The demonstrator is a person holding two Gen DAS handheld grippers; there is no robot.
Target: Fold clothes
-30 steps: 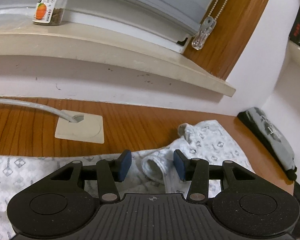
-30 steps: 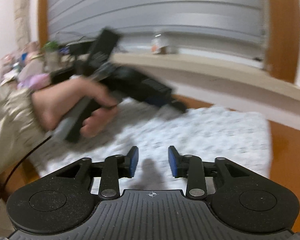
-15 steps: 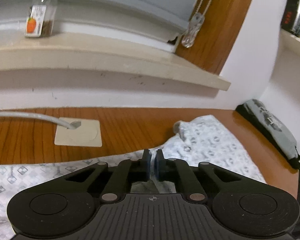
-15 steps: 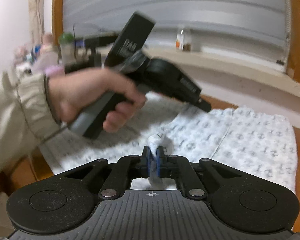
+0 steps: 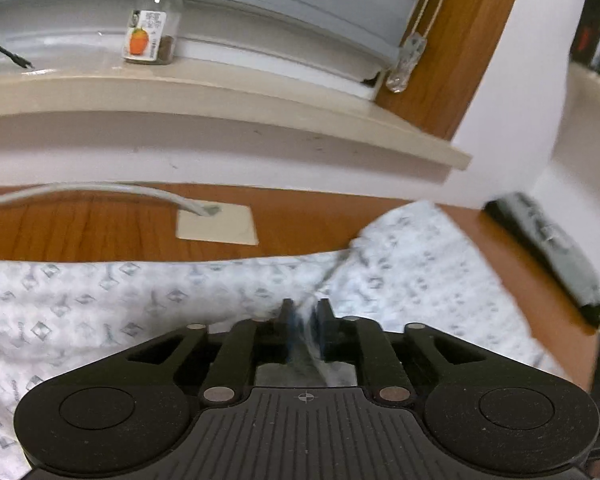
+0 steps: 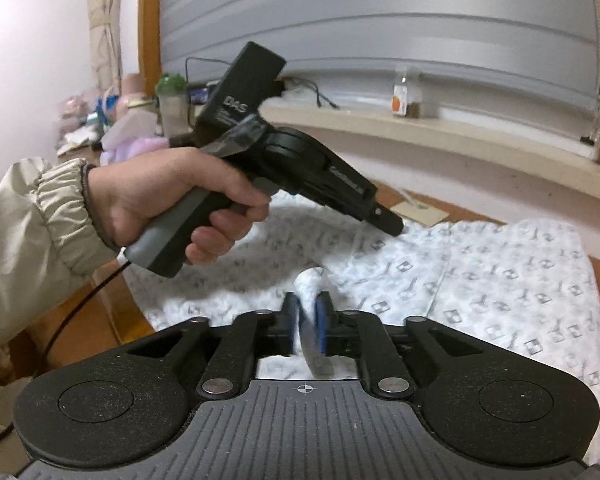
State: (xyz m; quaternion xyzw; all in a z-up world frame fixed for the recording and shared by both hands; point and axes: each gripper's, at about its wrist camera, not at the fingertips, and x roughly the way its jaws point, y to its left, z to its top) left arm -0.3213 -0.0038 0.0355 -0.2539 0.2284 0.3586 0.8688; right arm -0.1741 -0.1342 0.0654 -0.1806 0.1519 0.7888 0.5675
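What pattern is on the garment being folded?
White garment with small grey diamond-and-line motifs; clearest in the right wrist view.

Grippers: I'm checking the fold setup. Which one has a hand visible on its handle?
The left gripper, seen from the right wrist camera, held by a hand; the right gripper shows only its own fingers.

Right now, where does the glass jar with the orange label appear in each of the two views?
Left wrist view: the glass jar stands on the window sill, upper left.
Right wrist view: the same jar is small, upper right of centre, on the sill.
Shared landmark: the beige cable plate on the wooden table.
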